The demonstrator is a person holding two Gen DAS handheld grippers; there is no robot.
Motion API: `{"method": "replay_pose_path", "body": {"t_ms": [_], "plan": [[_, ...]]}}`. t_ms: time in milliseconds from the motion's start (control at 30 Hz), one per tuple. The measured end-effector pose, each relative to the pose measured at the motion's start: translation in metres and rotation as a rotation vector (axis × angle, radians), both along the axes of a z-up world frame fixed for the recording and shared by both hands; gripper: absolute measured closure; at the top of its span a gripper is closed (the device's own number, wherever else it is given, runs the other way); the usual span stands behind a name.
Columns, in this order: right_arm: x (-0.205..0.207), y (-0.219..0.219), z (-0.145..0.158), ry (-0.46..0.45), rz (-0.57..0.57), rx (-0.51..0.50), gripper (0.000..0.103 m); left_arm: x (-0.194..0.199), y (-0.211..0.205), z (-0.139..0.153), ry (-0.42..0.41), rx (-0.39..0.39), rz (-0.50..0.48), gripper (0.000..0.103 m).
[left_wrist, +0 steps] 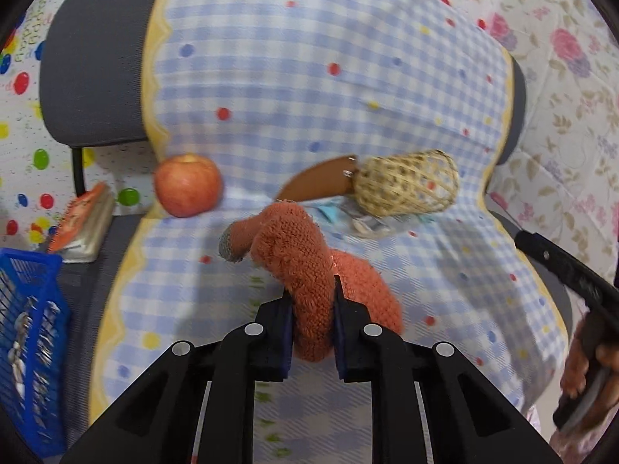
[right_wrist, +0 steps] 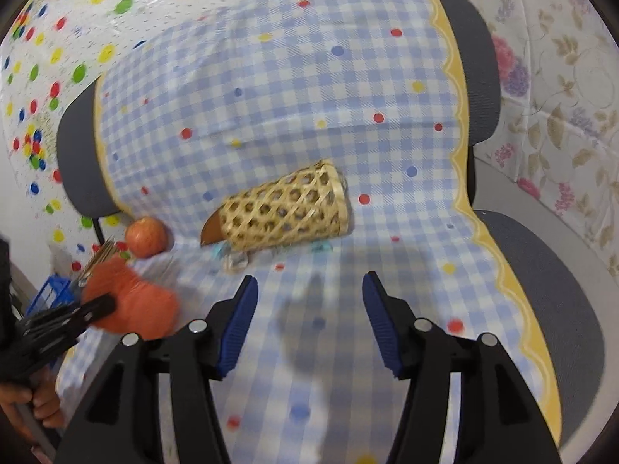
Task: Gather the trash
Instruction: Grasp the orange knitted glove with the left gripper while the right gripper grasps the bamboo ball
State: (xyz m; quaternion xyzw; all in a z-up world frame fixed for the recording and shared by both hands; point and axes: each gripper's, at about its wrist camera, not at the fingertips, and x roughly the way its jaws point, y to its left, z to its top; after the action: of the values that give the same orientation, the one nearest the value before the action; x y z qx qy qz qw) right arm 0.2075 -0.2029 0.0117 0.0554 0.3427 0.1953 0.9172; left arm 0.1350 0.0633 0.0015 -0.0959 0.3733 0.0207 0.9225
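so, one orange glove (left_wrist: 309, 266) in the closed left gripper (left_wrist: 312, 309), right gripper (right_wrist: 309, 309) open, one apple (left_wrist: 188, 185)

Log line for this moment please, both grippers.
left gripper: shut on orange glove | right gripper: open, empty, facing woven basket | apple: untouched

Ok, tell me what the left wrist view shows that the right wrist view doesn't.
Only the left wrist view: the left gripper shut on the orange knitted glove, its grey fingertip, and the blue basket's contents. Only the right wrist view: the right gripper open over bare checked cloth. Both: the apple, the woven bamboo basket on its side and the blue basket.
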Motion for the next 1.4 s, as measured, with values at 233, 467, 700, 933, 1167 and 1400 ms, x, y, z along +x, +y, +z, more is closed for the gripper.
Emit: {"method": "replay_pose_path", "body": {"t_ms": [233, 467, 700, 933, 1167, 1400], "plan": [[0.034, 0.055, -0.009, 0.015, 0.047, -0.037, 0.037, 0.013, 0.01, -0.001, -0.005, 0.041, 0.046, 0.085], [0.065, 0.061, 0.004, -0.076, -0.044, -0.041, 0.025, 0.015, 0.014, -0.012, 0.018, 0.022, 0.026, 0.085], [0.119, 0.02, -0.003, 0.008, 0.001, 0.11, 0.026, 0.025, 0.014, -0.012, 0.013, 0.001, 0.01, 0.085], [0.126, 0.016, -0.022, 0.137, 0.135, 0.256, 0.05, 0.024, 0.005, -0.012, 0.018, 0.01, -0.009, 0.085], [0.06, 0.035, -0.002, 0.094, 0.256, 0.205, 0.095, 0.005, -0.003, -0.008, 0.017, 0.001, -0.012, 0.085], [-0.028, 0.038, 0.046, -0.06, 0.213, 0.082, 0.097, -0.032, -0.013, 0.009, -0.025, 0.009, -0.02, 0.085]]}}
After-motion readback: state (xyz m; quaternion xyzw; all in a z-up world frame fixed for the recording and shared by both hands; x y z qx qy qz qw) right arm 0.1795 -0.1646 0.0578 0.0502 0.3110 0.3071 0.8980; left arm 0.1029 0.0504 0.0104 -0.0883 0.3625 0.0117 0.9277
